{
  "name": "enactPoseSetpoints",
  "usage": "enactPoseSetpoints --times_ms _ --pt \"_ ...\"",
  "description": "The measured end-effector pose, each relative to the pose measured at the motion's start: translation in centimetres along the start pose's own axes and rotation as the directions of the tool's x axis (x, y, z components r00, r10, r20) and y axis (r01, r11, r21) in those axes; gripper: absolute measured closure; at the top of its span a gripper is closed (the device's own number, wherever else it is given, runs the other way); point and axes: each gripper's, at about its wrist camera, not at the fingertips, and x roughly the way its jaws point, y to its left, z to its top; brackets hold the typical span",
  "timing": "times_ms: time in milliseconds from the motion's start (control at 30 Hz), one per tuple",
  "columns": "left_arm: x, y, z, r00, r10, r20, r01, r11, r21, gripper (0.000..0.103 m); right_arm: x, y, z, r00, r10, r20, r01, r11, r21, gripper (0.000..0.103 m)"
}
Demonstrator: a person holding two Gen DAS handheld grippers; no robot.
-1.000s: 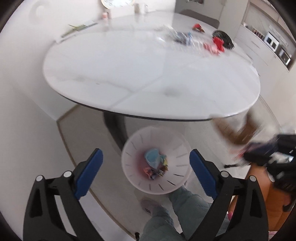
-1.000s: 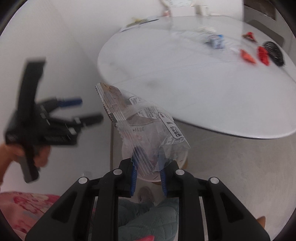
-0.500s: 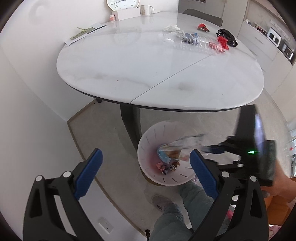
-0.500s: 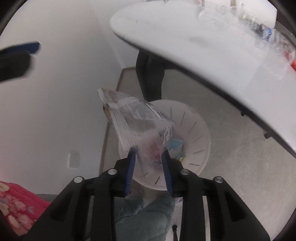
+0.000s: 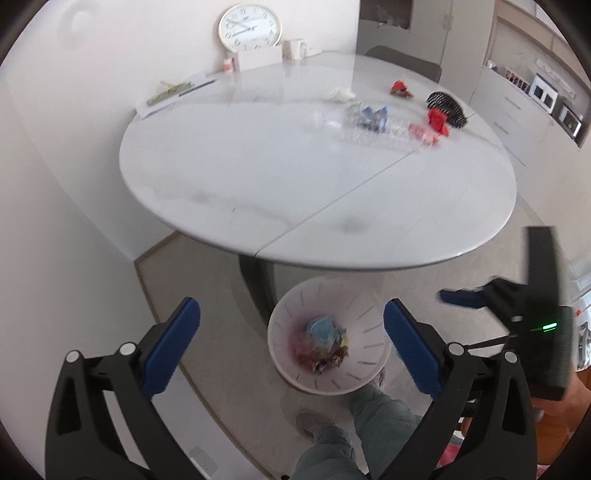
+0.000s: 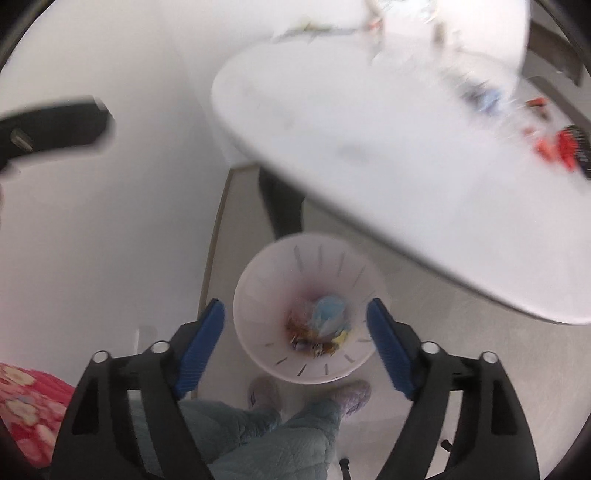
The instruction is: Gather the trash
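Note:
A white trash bin (image 5: 365, 365) stands on the floor below the table edge, with coloured wrappers (image 5: 325, 347) at its bottom. It also shows in the right wrist view (image 6: 266, 354), directly below my right gripper (image 6: 295, 343), which is open and empty. My left gripper (image 5: 291, 343) is open and empty, above and to the left of the bin. More trash lies on the far right of the white table (image 5: 258, 177): clear plastic with a blue wrapper (image 5: 369, 118) and red scraps (image 5: 437, 120). The right gripper's body (image 5: 532, 314) shows in the left wrist view.
A black hairbrush (image 5: 447, 107), papers (image 5: 177, 92), a mug (image 5: 295, 48) and a wall clock (image 5: 249, 26) are at the table's far side. The table's dark pedestal (image 5: 255, 284) stands beside the bin. My legs and slippers (image 6: 310, 398) are next to the bin.
My right gripper opened over the bin and the clear plastic wrapper it held is gone from its fingers. Both views shifted slightly; the left gripper stayed open.

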Motion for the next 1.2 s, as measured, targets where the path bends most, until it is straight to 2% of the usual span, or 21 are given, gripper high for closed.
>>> enactPoseSetpoints --times_ms 167,333,500,600,733,867,1067,1200 --pt "-1.6 -2.1 3.2 0.996 -0.049 0.070 0.046 0.998 0.041 0.008 -6.5 -3.6 1.7 0.988 -0.127 0.091 0.118 0.988 0.102 0.009" --pt "-1.8 -4.1 7.1 0.990 -0.081 0.118 0.074 0.996 0.058 0.008 -12.1 -8.9 3.8 0.950 -0.262 0.169 0.226 0.952 0.206 0.002" --pt "0.4 -5.9 12.9 0.986 -0.084 0.143 0.078 0.996 0.045 0.008 -13.7 -14.8 6.8 0.921 -0.333 0.202 0.286 0.930 0.231 0.002" --pt "2.3 -6.5 16.5 0.986 -0.068 0.150 0.067 0.998 0.011 0.008 -13.5 -18.3 8.8 0.913 -0.348 0.211 0.301 0.927 0.224 0.002" --pt "4.9 -7.4 21.3 0.987 -0.053 0.153 0.062 0.997 -0.053 0.008 -12.8 -22.8 11.7 0.918 -0.338 0.209 0.295 0.932 0.212 0.002" --pt "7.4 -8.3 24.3 0.991 -0.023 0.135 0.033 0.997 -0.076 0.008 -11.8 -26.9 14.4 0.922 -0.327 0.207 0.286 0.936 0.205 0.002" --pt "10.1 -9.2 27.0 0.995 0.002 0.099 0.009 0.993 -0.114 0.008 -9.7 -31.4 16.7 0.940 -0.289 0.184 0.248 0.944 0.216 0.002" --pt "12.3 -9.8 29.3 0.997 -0.005 0.076 0.014 0.994 -0.109 0.008 -7.3 -34.3 17.7 0.953 -0.267 0.146 0.225 0.941 0.253 0.002"
